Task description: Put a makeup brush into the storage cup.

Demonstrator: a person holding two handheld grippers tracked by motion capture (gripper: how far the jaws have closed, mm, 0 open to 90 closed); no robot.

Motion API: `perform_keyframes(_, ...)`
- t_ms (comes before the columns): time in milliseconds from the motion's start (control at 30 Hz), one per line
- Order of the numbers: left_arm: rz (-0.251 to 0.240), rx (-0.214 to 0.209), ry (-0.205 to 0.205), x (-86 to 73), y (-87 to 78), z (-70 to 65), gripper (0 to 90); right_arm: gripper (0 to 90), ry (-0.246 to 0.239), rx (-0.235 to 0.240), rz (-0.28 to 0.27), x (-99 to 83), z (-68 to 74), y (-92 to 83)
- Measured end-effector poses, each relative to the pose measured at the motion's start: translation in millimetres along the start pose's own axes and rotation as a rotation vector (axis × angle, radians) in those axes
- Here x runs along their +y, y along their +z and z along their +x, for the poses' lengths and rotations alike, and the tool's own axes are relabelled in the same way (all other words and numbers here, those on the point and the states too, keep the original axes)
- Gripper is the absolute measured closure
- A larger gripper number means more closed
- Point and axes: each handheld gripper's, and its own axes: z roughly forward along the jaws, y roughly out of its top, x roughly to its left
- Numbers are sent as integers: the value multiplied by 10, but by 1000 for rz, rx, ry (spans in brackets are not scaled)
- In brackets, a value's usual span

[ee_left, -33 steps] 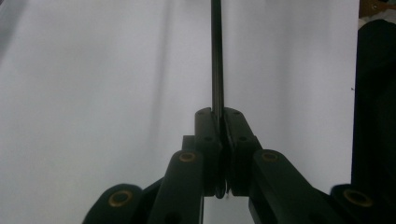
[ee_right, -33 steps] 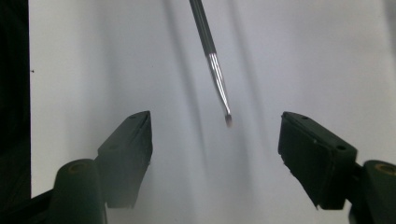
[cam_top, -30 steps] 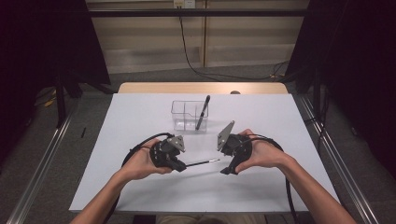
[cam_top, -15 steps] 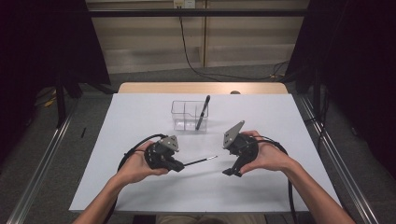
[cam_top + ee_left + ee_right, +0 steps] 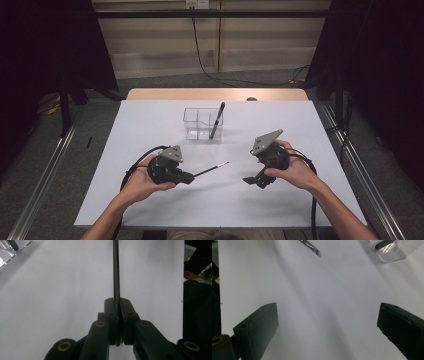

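Nearest the camera, both forearms come in over the front edge of a white table (image 5: 150, 210), matte and plain, with soft shadows under the hands. The left gripper (image 5: 189, 176) is clamped tight on a thin dark pen (image 5: 212, 169); in the left gripper view the pen (image 5: 116, 270) runs straight out from between the closed jaws, hovering just above the sheet and pointing toward the middle. The right gripper (image 5: 250, 180) sits well apart from the pen tip, jaws spread wide with nothing between them, and they've just been opening; its own view has the two black jaws far apart over bare white. Past the hands, near the table's middle, there's a clear box (image 5: 200, 125) with dividers and a second dark pen (image 5: 217, 120) leaning in it. Behind that, a strip of bare wood tabletop (image 5: 215, 94) shows at the far edge. Grey floor (image 5: 150, 82) beyond, metal rails (image 5: 45, 175) down both sides, black curtains (image 5: 50, 45) left and right, and a cable (image 5: 197, 45) hanging down the pale back wall (image 5: 260, 40).
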Motion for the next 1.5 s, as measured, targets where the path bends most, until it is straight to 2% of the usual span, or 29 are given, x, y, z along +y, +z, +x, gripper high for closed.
perform_keyframes(167,-47,31,-20,-64,-51,-19,856,22,28,8,-59,-69,34,-42)
perform_keyframes(300,-65,59,-28,-123,-54,-31,856,27,57,14,-84,-146,41,-27)
perform_keyframes(467,-106,75,-36,-153,-80,-44,856,40,80,-10,-108,-218,71,22)
perform_keyframes(500,-116,60,-38,-156,-85,-40,856,39,84,-12,-113,-223,78,33)
perform_keyframes(667,-140,55,-37,-173,-95,-54,856,37,91,2,-122,-238,127,71)
perform_keyframes(800,-184,54,-43,-204,-90,-67,857,38,121,14,-184,-267,135,70)
perform_keyframes(867,-191,51,-53,-219,-76,-62,856,36,121,-5,-213,-273,153,76)
perform_keyframes(1000,-206,53,-52,-237,-46,-53,857,31,121,-6,-270,-279,196,94)
perform_keyframes(1100,-231,55,-51,-234,-48,-59,857,31,135,-26,-312,-276,228,121)
perform_keyframes(1233,-252,79,-46,-234,-45,-71,857,35,139,-46,-361,-255,257,144)
perform_keyframes(1300,-270,71,-46,-234,-41,-76,857,36,152,-31,-385,-250,262,153)
perform_keyframes(1367,-287,74,-45,-231,-42,-84,857,47,152,-50,-404,-246,273,157)
perform_keyframes(1500,-319,67,-47,-220,-39,-105,856,49,152,-57,-454,-234,292,160)
